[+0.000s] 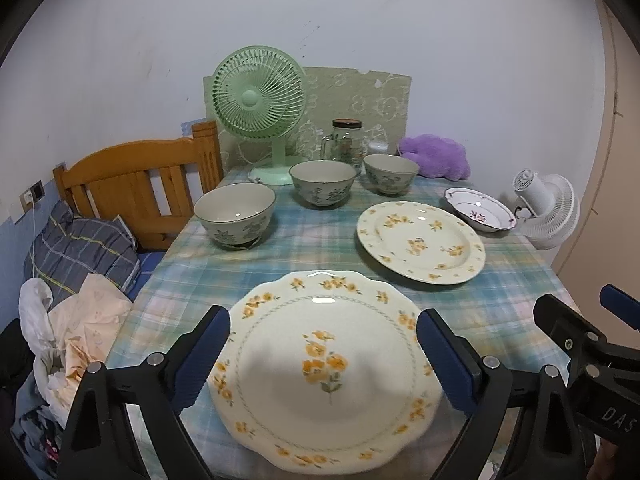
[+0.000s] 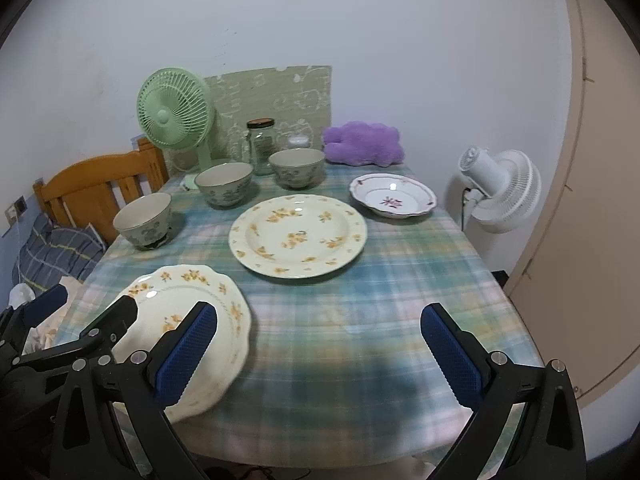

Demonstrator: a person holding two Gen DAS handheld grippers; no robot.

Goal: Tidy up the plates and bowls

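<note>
A scalloped cream plate with yellow flowers (image 1: 320, 376) lies at the table's near edge, also in the right wrist view (image 2: 188, 312). My left gripper (image 1: 324, 356) is open above it, fingers either side. A round yellow-flowered plate (image 1: 420, 240) (image 2: 298, 236) lies mid-table. A white dish with a red flower (image 1: 480, 210) (image 2: 394, 198) sits far right. Three grey-green floral bowls (image 1: 235, 214) (image 1: 323, 182) (image 1: 391, 173) stand in a row behind; they also show in the right view (image 2: 143, 220) (image 2: 224, 182) (image 2: 297, 167). My right gripper (image 2: 318, 348) is open and empty over bare cloth.
The table has a plaid cloth (image 2: 360, 300). At the back stand a green fan (image 1: 260, 96), a glass jar (image 1: 347, 142) and a purple plush (image 1: 436, 156). A white fan (image 2: 500, 188) is off the right edge. A wooden headboard (image 1: 136, 184) and bedding are left.
</note>
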